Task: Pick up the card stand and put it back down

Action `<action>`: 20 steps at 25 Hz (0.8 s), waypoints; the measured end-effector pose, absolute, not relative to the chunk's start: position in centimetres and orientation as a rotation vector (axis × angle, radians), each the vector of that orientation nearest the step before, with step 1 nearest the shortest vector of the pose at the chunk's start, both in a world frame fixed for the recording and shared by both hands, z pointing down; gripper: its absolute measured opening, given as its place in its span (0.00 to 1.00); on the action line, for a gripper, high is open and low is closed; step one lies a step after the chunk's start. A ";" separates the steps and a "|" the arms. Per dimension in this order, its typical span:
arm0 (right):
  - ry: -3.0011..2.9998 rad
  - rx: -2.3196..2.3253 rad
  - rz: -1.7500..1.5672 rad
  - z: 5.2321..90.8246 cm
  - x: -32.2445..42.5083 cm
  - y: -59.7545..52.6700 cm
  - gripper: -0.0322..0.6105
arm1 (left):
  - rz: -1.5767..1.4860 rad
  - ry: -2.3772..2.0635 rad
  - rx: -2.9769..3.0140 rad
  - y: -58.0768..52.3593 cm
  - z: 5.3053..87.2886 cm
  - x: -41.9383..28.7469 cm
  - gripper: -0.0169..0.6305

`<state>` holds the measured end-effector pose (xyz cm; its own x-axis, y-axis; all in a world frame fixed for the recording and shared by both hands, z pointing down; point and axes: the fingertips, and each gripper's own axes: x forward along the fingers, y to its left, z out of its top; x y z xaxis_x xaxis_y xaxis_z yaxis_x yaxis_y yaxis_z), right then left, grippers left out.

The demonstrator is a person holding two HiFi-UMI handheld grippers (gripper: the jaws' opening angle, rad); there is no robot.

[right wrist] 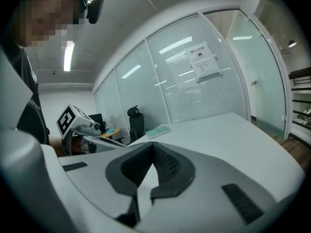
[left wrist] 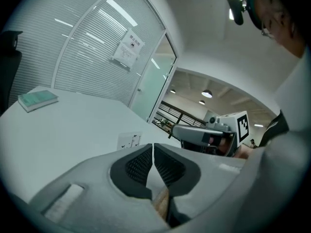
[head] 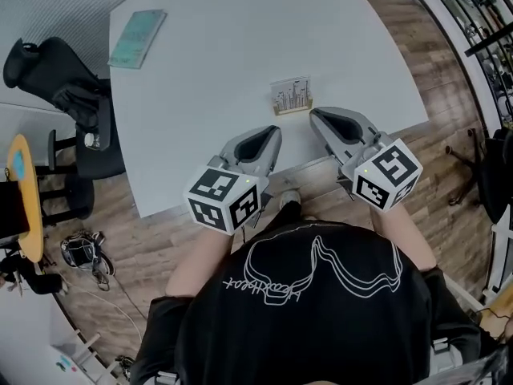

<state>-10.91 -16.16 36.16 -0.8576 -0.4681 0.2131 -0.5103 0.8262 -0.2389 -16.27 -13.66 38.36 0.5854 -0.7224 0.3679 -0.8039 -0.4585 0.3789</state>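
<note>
The small white card stand [head: 290, 96] with a wooden base stood mid-frame on the white table [head: 224, 62], just above the left gripper [head: 271, 133] and right gripper [head: 317, 119], both closed and empty (likely light and tippy; best pinched at its base)

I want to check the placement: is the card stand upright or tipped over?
Upright. The card stand sits on its wooden base on the white table, its card rising above it.
</note>
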 end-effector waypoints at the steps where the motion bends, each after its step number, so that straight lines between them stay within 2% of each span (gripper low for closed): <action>1: -2.879 0.725 0.440 35.5 -11.1 -15.2 0.06 | 0.181 -1.197 2.311 -13.0 37.3 -15.9 0.06; 7: -2.893 0.526 0.457 33.9 -11.5 -10.3 0.06 | 0.074 -1.128 2.377 -9.8 33.2 -14.1 0.05; 20: -2.943 0.498 0.406 31.4 -10.7 -7.3 0.06 | 0.056 -1.167 2.413 -6.9 30.8 -13.0 0.05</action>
<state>-10.70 -7.30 31.40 -0.9372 -0.3045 0.1699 -0.3391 0.9093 -0.2410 -13.00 -6.94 30.80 0.6398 -0.7335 0.2293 -0.7522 -0.5366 0.3825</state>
